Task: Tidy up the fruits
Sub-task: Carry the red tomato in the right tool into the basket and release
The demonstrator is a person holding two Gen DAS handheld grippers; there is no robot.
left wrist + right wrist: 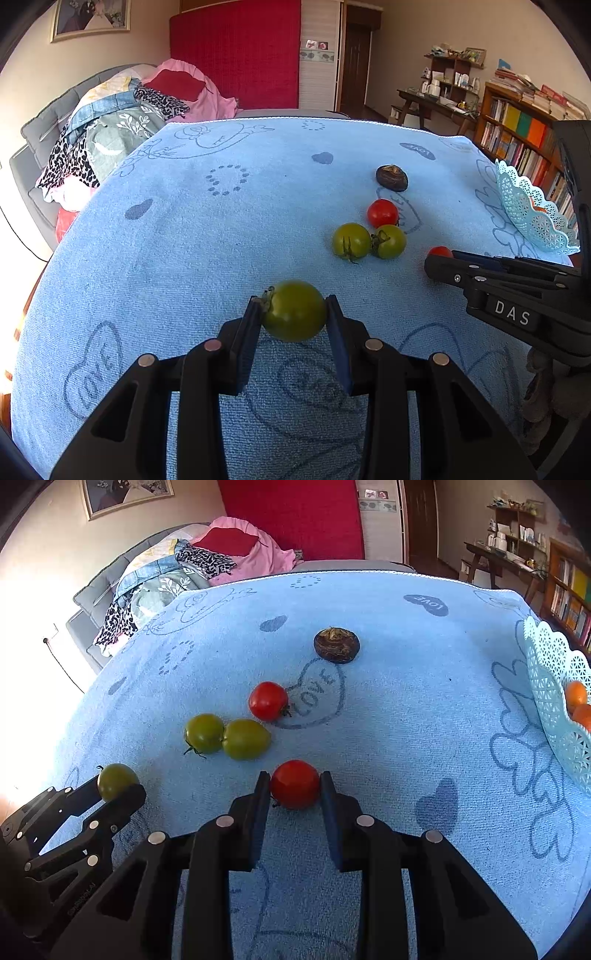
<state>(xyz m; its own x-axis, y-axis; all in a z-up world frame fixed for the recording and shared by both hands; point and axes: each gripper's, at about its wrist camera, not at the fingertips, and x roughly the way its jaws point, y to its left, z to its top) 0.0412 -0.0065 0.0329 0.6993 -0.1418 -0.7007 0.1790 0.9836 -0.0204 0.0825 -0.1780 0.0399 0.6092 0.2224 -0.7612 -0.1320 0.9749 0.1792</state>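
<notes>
My left gripper (293, 306) is shut on a green tomato (294, 310) low over the blue towel (184, 240). My right gripper (295, 786) is shut on a red tomato (295, 783) that rests on the towel. Between and beyond them lie two green tomatoes (204, 733) (245, 738) side by side, another red tomato (268, 700) and a dark brown round fruit (336, 644). A pale blue lace-pattern basket (554, 686) stands at the right edge with orange fruits (577, 694) inside. The left gripper (122, 794) with its green tomato (114, 781) shows at the lower left of the right wrist view.
The towel covers a table whose far edge (295, 119) borders a sofa with piled clothes (122, 122). A bookshelf (524, 129) and desk stand at the right beyond the basket (532, 210). Bare towel lies left of the fruits.
</notes>
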